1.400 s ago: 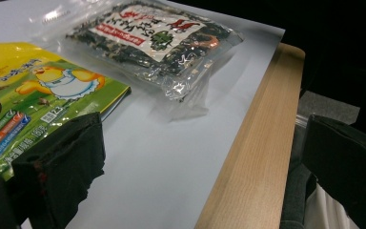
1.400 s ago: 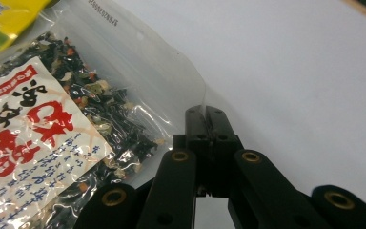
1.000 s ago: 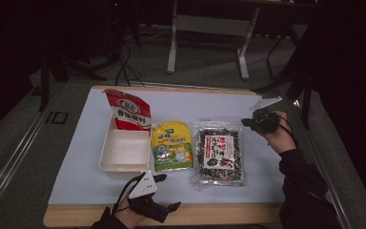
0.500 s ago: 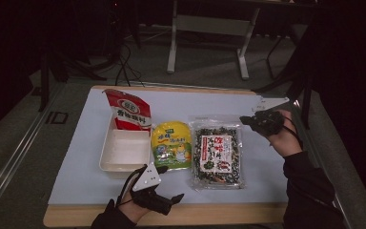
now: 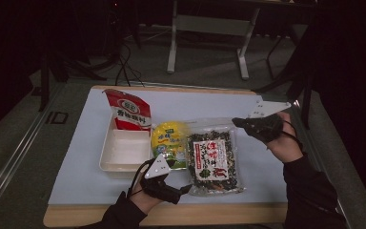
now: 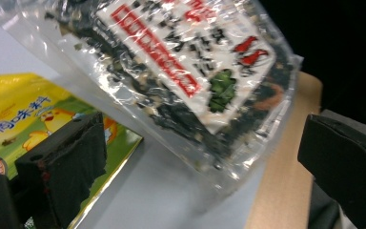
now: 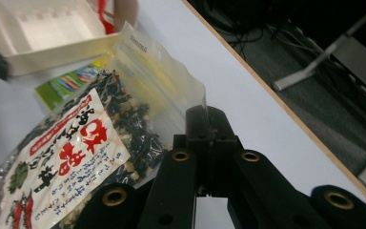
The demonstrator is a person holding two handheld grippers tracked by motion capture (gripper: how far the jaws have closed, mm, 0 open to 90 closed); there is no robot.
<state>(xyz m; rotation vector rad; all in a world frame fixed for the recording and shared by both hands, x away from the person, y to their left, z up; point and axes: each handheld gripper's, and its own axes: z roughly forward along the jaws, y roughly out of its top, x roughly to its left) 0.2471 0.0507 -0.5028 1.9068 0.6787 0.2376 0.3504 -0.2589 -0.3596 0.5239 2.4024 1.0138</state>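
A clear bag of dark dried seaweed with a white and red label lies on the pale table, right of a yellow packet. My right gripper is at the bag's far right corner. In the right gripper view its jaws are shut on the bag's clear top edge. My left gripper is low at the table's near edge and points at the bag's near left corner. In the left gripper view it stands wide open, with the bag's corner ahead between the jaws, untouched.
A white tray sits left of the yellow packet, with a red packet leaning over its far end. The table's wooden near edge runs just under the left gripper. Chairs and stands fill the dark floor beyond the table.
My right gripper has moved left onto the bag's far right corner. The left gripper has edged right toward the bag. The bag has shifted slightly.
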